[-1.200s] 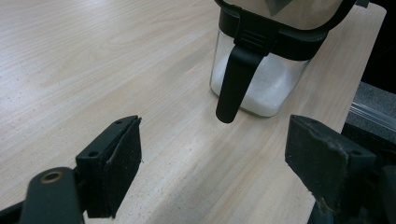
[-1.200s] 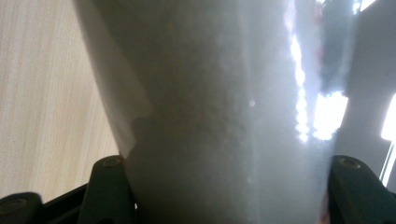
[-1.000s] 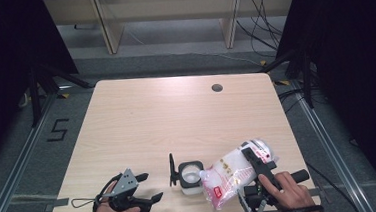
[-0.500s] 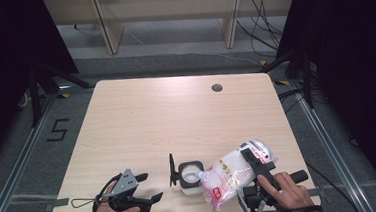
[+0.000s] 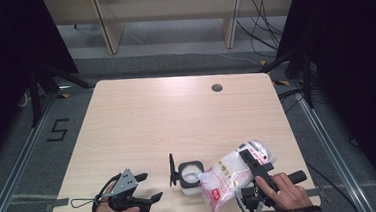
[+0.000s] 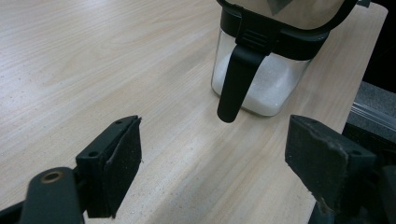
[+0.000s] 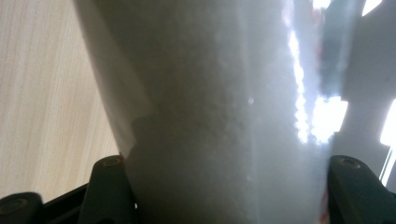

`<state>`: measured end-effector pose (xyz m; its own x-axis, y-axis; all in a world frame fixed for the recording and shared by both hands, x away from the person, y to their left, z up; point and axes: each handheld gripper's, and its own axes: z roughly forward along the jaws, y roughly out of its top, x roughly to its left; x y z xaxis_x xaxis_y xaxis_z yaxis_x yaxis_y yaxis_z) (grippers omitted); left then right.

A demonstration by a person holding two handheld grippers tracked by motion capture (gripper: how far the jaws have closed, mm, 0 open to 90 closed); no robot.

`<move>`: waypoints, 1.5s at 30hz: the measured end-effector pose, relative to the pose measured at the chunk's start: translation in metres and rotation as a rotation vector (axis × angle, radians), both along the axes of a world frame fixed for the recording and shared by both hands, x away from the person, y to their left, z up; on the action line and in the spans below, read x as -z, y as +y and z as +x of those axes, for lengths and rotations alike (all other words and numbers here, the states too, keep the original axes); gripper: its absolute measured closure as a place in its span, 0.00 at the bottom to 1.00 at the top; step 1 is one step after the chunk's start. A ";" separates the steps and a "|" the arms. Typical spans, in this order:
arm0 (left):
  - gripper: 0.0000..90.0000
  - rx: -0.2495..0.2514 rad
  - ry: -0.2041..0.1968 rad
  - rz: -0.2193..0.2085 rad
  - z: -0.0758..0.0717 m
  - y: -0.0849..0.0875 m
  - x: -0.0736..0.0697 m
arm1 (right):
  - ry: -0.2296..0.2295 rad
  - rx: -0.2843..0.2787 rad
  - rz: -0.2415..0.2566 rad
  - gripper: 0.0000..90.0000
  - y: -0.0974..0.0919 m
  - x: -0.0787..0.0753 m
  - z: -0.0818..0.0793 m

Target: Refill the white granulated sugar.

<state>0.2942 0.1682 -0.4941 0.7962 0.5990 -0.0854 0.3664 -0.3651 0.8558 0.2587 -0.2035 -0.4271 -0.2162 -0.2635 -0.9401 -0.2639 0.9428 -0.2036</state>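
Note:
A clear plastic bag of white granules (image 5: 228, 176) with a red-printed end hangs tilted, its lower end by a small clear container (image 5: 190, 175). My right gripper (image 5: 250, 162) is shut on the bag, and in the right gripper view the bag (image 7: 219, 116) fills the gap between both jaws of the gripper (image 7: 224, 186). The container (image 6: 261, 88) has a black rim, white granules inside, and a black lid (image 5: 172, 170) flipped open to its left. My left gripper (image 5: 150, 186) rests near the table's front edge, left of the container, open (image 6: 219, 158) with nothing between its fingers (image 6: 119, 163).
The light wooden table (image 5: 177, 122) has a round cable hole (image 5: 217, 88) at its back right. The container and bag sit close to the front edge. Shelving legs (image 5: 105, 26) and cables lie on the floor beyond the table.

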 end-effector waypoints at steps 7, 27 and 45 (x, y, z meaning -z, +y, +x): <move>0.20 -0.025 0.018 -0.022 -0.002 -0.002 0.001 | 0.000 0.022 -0.009 0.48 -0.001 -0.001 -0.001; 0.20 -0.002 -0.002 0.005 0.000 0.001 0.000 | -0.013 -0.003 0.015 0.48 -0.002 0.000 -0.001; 0.20 -0.018 0.018 -0.012 -0.001 0.000 0.001 | 0.007 0.017 0.036 0.48 -0.002 -0.001 -0.002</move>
<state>0.2934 0.1679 -0.4947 0.7836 0.6119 -0.1071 0.3884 -0.3479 0.8533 0.2565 -0.2054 -0.4256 -0.2267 -0.2258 -0.9474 -0.2495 0.9538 -0.1676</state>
